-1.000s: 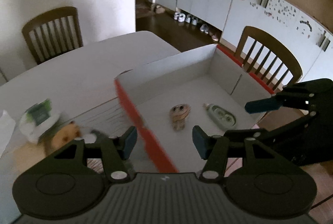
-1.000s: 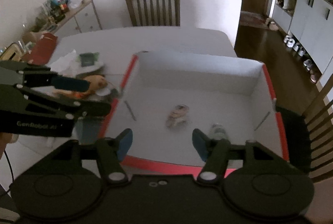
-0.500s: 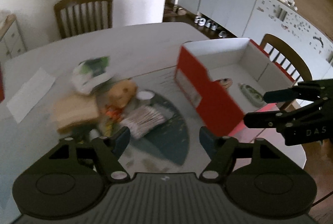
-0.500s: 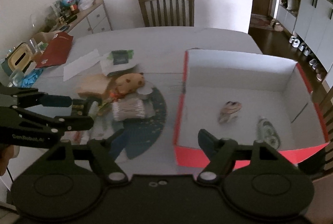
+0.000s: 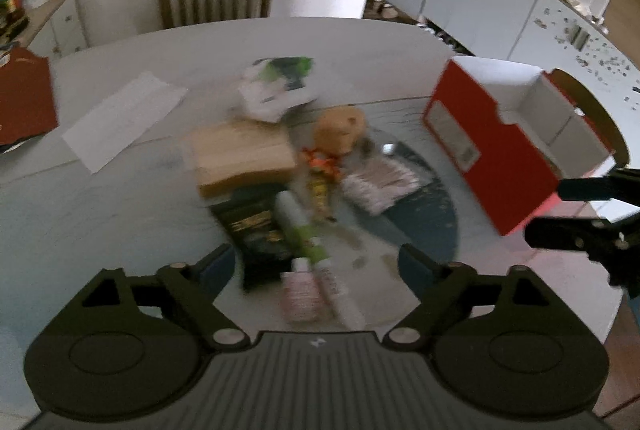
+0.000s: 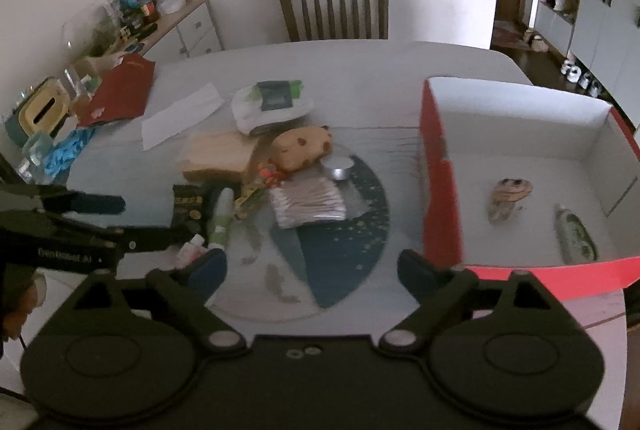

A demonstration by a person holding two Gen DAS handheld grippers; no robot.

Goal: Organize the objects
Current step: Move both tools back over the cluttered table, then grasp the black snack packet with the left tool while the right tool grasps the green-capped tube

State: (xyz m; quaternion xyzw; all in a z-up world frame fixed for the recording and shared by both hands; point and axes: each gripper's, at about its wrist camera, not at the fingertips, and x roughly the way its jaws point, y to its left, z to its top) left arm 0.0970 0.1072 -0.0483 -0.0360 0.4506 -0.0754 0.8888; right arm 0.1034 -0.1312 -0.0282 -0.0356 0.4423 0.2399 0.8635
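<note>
While both jaws are opening and empty, the left gripper [image 5: 316,262] and right gripper [image 6: 312,266] hover over the clutter, the red cardboard box [image 6: 438,166] at 3 o'clock

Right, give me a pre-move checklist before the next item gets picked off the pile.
1. Left tool empty: ok, jaws opening, nothing between them.
2. Right tool empty: ok, jaws opening, nothing gripped.
3. Red box has room: ok, only a small figure and a bottle inside.
4. Pile reachable: ok, green tube lies just ahead of the left tool.
5. Which pile items overlap: cannot tell, left view blurred.
</note>
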